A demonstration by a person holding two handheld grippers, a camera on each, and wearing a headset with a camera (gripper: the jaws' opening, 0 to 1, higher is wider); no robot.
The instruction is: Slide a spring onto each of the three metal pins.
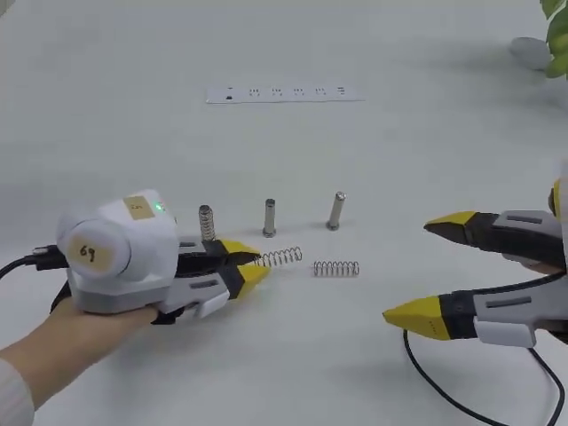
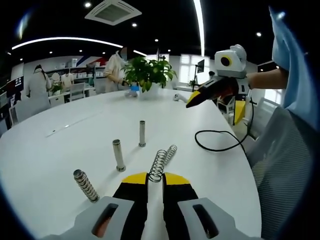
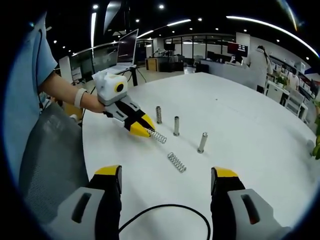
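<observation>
Count first: three pins, three springs. The left pin (image 1: 205, 210) has one spring (image 1: 207, 228) around it. The middle pin (image 1: 270, 217) and right pin (image 1: 336, 211) stand bare, and all three are upright in a row on the white table (image 1: 293, 364).

The second spring (image 1: 282, 257) sits at about 5 o'clock from the middle pin, with one end pinched between the closed jaws of my left gripper (image 1: 255, 266), which reaches in from 9 o'clock. The third spring (image 1: 335, 268) lies flat on the table at 6 o'clock from the right pin, touching nothing.

My right gripper (image 1: 409, 270) hangs out at 3 o'clock of that loose spring, well apart from it, jaws spread wide and holding nothing.

Further out there's one power strip (image 1: 284, 93) at 12 o'clock, one plant (image 1: 557, 35) in the 1 o'clock corner, and a black cable (image 1: 461, 383) trailing under the right gripper.
</observation>
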